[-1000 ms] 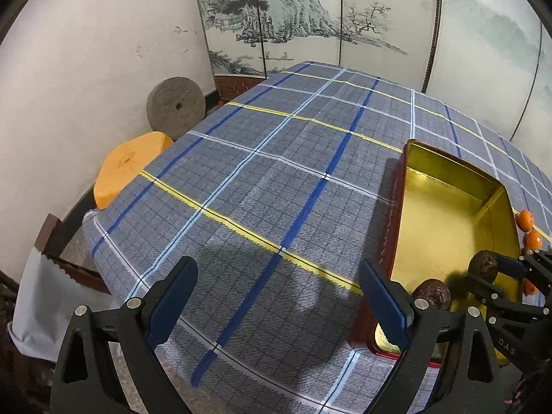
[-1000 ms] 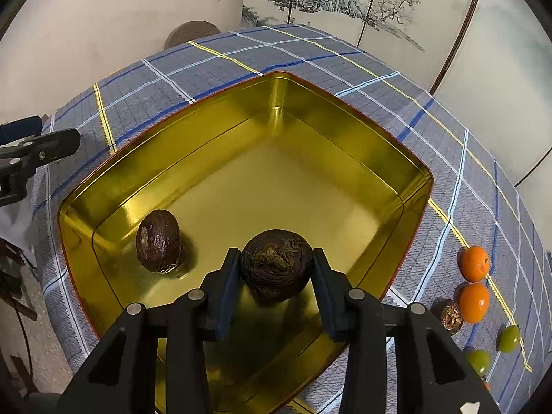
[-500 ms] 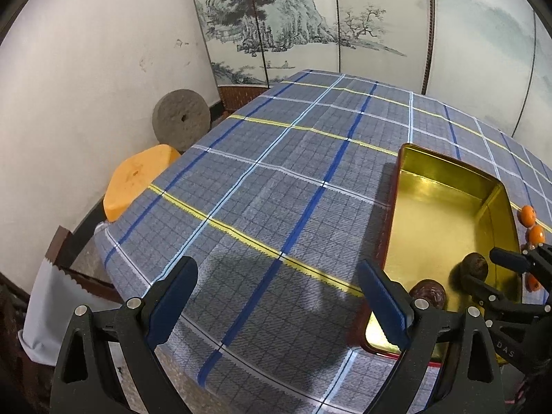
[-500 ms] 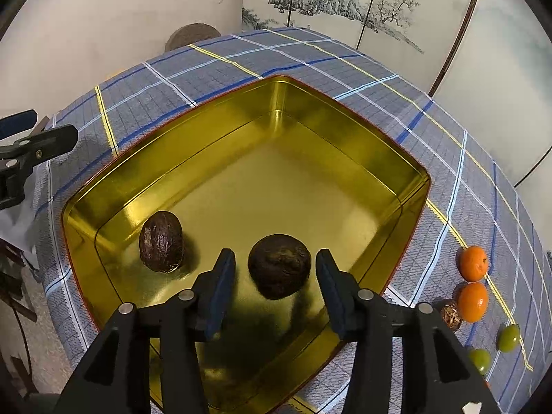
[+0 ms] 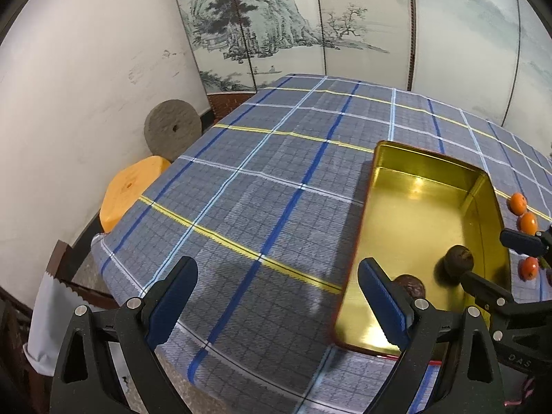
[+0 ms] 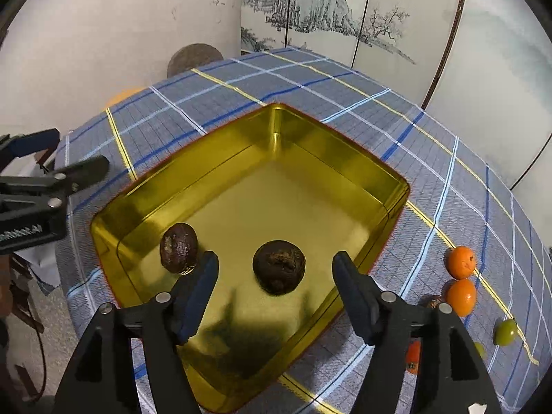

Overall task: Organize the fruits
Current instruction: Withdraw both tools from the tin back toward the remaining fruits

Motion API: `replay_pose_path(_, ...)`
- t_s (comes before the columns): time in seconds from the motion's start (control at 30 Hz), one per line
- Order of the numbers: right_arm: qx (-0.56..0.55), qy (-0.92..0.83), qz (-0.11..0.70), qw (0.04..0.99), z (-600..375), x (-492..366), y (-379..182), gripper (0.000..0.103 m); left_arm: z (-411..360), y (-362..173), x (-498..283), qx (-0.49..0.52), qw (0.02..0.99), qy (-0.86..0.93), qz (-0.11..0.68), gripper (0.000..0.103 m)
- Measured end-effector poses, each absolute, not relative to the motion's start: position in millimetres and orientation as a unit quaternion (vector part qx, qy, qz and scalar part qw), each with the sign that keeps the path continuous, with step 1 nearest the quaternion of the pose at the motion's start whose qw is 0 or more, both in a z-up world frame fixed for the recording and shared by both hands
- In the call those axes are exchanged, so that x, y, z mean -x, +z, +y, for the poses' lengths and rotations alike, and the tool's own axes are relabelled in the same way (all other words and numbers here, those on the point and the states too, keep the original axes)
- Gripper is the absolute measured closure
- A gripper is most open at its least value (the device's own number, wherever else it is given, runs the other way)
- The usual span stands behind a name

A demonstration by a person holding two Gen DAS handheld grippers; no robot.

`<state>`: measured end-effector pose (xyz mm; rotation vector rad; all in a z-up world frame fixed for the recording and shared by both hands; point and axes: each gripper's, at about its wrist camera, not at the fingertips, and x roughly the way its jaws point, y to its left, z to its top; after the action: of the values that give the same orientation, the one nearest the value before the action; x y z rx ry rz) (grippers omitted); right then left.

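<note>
Just then the right claw (image 6: 276, 293) had spread apart, leaving the second dark fruit (image 6: 278, 266) mid-frame inside the gold tray (image 6: 345, 158); left claw (image 5: 276, 296) hung apart.

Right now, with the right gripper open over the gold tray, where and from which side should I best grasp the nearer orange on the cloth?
Grip the nearer orange across its widest middle, coming from above. It is round, so any lower or higher hold may slip. A brown fruit sits close on its tray side and another orange just beyond, so set the right gripper fingers along the free sides.
</note>
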<state>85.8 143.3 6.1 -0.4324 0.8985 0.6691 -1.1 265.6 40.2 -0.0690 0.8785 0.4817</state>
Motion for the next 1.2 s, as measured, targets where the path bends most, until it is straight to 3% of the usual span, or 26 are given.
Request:
replay_pose_path(0.13,0.198,0.311,0.416,0.831,134.2,-81.1,13.3,0.027,255.8,41.6,-1.3,0.027,0.879,0.222,0.421,0.009)
replay_pose_path(0.63,0.164,0.256,0.412,0.859,69.7,-71.8,35.3,0.013,199.7,49.3,-14.4,-0.001,0.892,0.161,0.422,0.009)
replay_pose_path(1.2,0.108,0.137,0.440,0.881,-48.0,-64.5,31.0,0.011,107.2,44.7,-23.0,-0.039,0.896,0.069,0.437,0.009)
